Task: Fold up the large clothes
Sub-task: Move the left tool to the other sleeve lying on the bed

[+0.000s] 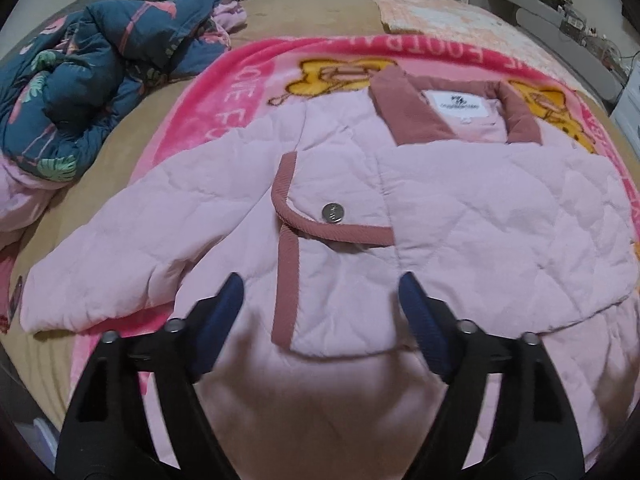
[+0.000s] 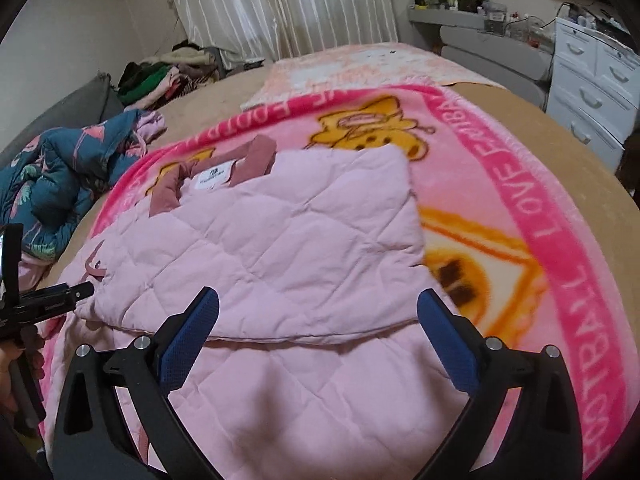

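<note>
Both the left gripper (image 1: 322, 286) and the right gripper (image 2: 318, 302) hover with jaws spread wide and empty over the pink quilted jacket (image 1: 460, 216) lying part-folded on the pink blanket (image 2: 520, 184), its near hem cut off and its small label (image 1: 460, 102) seemingly unreadable.

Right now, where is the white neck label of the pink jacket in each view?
Left wrist view: the label is upper right of centre, inside the dusty-rose collar, far above the open left gripper.
Right wrist view: the label is left of centre in the upper half, beside the folded-over quilted panel.
Shared landmark: the blue floral quilt bunched at the left in both views.
</note>
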### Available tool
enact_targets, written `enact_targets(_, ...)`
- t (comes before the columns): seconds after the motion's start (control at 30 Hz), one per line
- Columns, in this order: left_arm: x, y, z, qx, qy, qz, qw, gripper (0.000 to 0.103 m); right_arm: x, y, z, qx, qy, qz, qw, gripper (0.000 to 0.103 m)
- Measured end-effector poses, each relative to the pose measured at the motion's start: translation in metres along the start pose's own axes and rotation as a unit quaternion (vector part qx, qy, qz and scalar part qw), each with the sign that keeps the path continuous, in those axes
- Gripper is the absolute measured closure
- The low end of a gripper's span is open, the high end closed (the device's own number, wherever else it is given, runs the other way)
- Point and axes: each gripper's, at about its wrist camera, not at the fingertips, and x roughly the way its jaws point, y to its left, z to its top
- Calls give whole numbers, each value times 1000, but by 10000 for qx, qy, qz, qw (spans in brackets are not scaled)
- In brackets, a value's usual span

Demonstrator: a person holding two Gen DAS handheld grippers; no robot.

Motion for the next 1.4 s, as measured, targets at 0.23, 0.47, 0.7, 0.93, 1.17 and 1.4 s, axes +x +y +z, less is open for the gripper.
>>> enact_targets(0.23,-39,-9,-8,-21,-155,-149,9998,9,-28,1,-2,0,-296,133,9995,4)
enact_targets(0.47,-68,-6,-14,-100,-355,-348,9987,9,-49,22,-5,-72,-421,50,9991,4)
enact_targets(0.7,-87,20,-25,-330,-592,-228,9974,9,-66,57,-9,-326,-544,-10,9980,4)
enact_targets(0.93,-98,60,-34,-672,-667,-277,9951,9,-78,102,-2,-642,-646,18,9958,4)
enact_targets(1.17,-112,108,-42,-1089,-993,-64,9891,9,-86,153,8,-964,-728,205,9925,4)
enact_targets(1.4,-114,149,-52,-1426,-1159,303,9825,9,-87,200,8,-1263,-766,338,9885,4)
